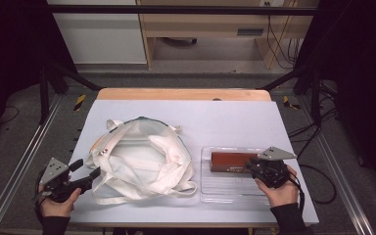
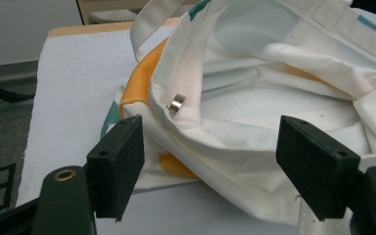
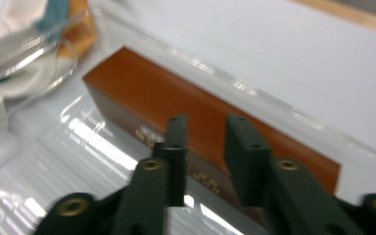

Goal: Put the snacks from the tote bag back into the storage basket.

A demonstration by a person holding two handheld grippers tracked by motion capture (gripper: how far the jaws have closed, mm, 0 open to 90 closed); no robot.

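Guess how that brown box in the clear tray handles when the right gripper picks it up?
The brown box looks rigid, with straight edges, so it probably won't flex. Its smooth, slightly glossy faces may slip between the pads. It is long and lies flat in the clear tray, so an off-centre grip by the right gripper could let one end droop.

A table (image 1: 235,117) with a pale grey top and a wooden far edge stands on a grey floor (image 1: 24,147). Black frame bars (image 1: 176,10) run overhead and slant down at both sides. Metal rails (image 1: 14,171) flank the table. Behind it stand a white cabinet (image 1: 98,34) and a light wooden desk (image 1: 205,24). Black cables (image 1: 279,44) hang at the desk's right and trail over the floor. Yellow-black tape (image 1: 80,101) marks the floor. The sides lie in darkness.
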